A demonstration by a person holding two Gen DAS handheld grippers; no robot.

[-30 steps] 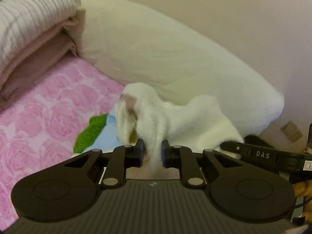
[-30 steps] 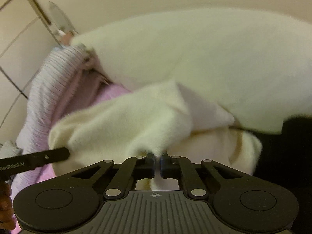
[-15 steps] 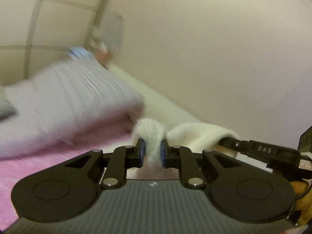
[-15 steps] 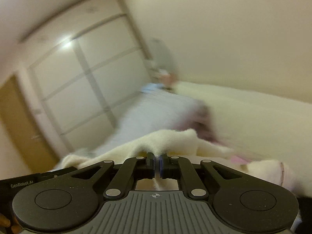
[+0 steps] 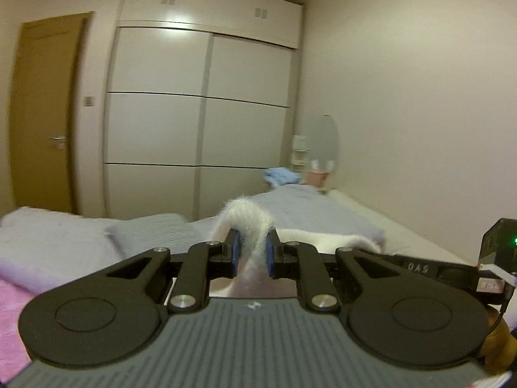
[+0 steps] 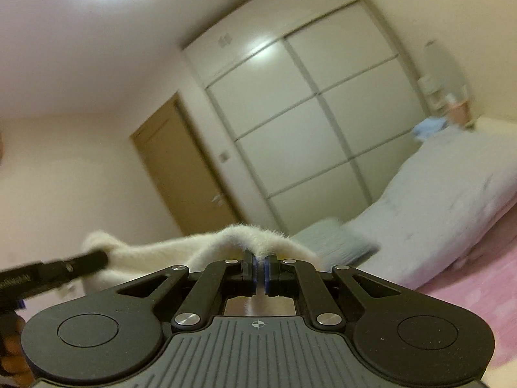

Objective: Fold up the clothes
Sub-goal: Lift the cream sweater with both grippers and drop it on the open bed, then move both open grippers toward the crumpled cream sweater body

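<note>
A fluffy white garment [image 5: 250, 223] is lifted off the bed between both grippers. My left gripper [image 5: 252, 252] is shut on a thick fold of it, which loops up over the blue pads. The same white garment [image 6: 248, 236] humps over my right gripper [image 6: 259, 270], which is shut on a thin edge of it. The cloth stretches left from there to the other gripper's black finger [image 6: 74, 266]. In the left wrist view the right gripper's black finger [image 5: 416, 266] shows at the right. Most of the garment hangs below, out of sight.
Folded grey-lilac bedding [image 5: 55, 245] and a long pale blanket [image 5: 323, 213] lie on the pink floral bed sheet [image 6: 478, 278]. A white sliding wardrobe [image 5: 200, 103] and a brown door [image 5: 42, 113] stand beyond. A blue cloth [image 5: 280, 175] sits at the far end.
Both grippers rose and swung up from the bed, carrying the white garment. The views turned from the cream pillow and pink sheet toward the wardrobe and door.
</note>
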